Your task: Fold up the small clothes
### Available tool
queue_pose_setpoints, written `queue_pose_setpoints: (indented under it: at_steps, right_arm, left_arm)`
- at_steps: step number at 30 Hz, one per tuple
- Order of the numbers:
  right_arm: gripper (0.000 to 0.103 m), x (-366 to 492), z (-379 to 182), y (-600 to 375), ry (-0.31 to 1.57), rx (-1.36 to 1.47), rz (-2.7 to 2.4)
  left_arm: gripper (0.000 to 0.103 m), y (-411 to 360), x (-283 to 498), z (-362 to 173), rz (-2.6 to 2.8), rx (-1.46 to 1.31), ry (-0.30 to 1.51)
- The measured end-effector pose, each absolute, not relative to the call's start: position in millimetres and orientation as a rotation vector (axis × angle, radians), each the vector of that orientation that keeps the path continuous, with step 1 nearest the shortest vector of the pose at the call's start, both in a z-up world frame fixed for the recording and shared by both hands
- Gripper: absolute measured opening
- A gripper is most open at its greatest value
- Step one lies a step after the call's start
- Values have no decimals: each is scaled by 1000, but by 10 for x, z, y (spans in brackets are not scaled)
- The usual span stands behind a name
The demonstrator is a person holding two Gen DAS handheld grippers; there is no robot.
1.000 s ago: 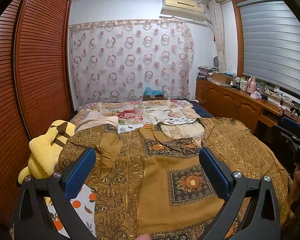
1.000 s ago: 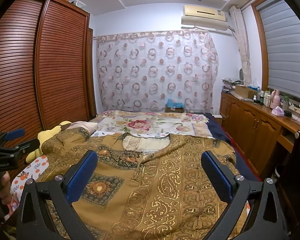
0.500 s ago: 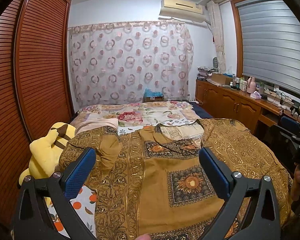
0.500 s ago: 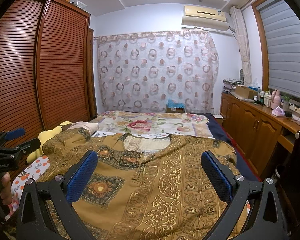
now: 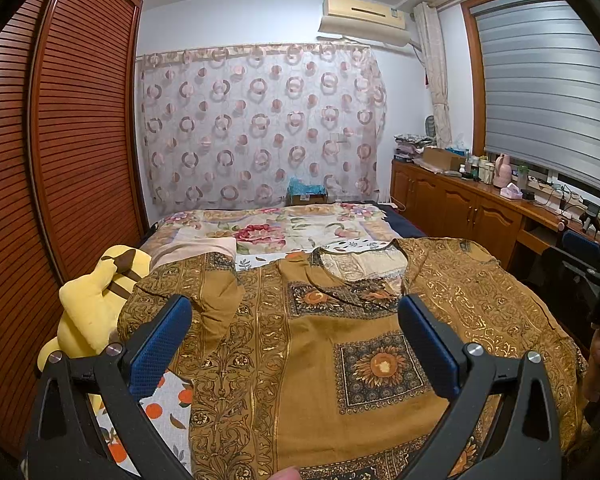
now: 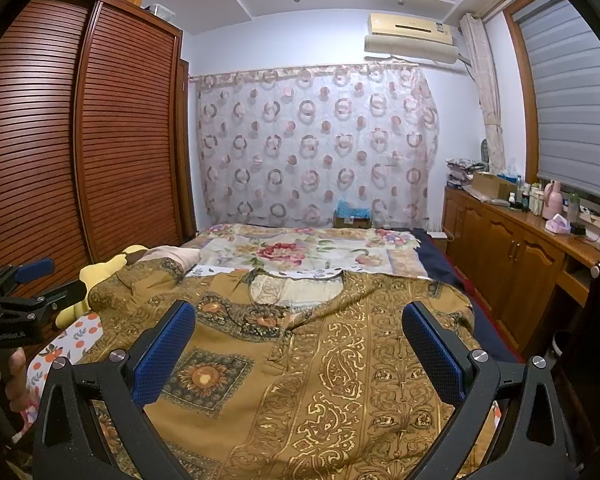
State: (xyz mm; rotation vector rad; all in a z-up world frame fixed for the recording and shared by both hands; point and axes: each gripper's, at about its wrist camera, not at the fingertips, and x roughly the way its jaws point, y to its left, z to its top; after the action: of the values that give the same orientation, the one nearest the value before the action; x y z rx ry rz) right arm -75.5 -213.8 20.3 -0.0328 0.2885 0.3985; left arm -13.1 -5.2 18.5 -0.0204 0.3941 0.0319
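A mustard-brown garment with gold and dark patterns (image 5: 324,352) lies spread flat on the bed, neckline toward the far end; it also shows in the right wrist view (image 6: 320,364). Its left sleeve (image 5: 204,292) is bunched up. My left gripper (image 5: 294,340) is open and empty, held above the garment's left half. My right gripper (image 6: 298,344) is open and empty, held above the garment's right half. Each gripper shows at the edge of the other's view, the right one (image 5: 596,292) and the left one (image 6: 24,296).
A floral bedspread (image 5: 284,232) covers the far bed. A yellow plush toy (image 5: 88,300) lies at the left edge beside the slatted wardrobe (image 5: 60,160). A wooden cabinet (image 6: 512,256) with bottles runs along the right wall. A curtain (image 6: 312,148) hangs behind.
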Motion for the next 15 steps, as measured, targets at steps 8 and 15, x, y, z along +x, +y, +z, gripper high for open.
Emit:
queue_pose_setpoints:
  at_steps: [8, 15]
  right_arm:
    - [103, -774, 202, -2142, 279, -28, 403]
    - [103, -757, 186, -2141, 280, -26, 408]
  left_arm:
    - [103, -54, -140, 216, 31, -19, 391]
    - [103, -62, -161, 267, 32, -18, 391]
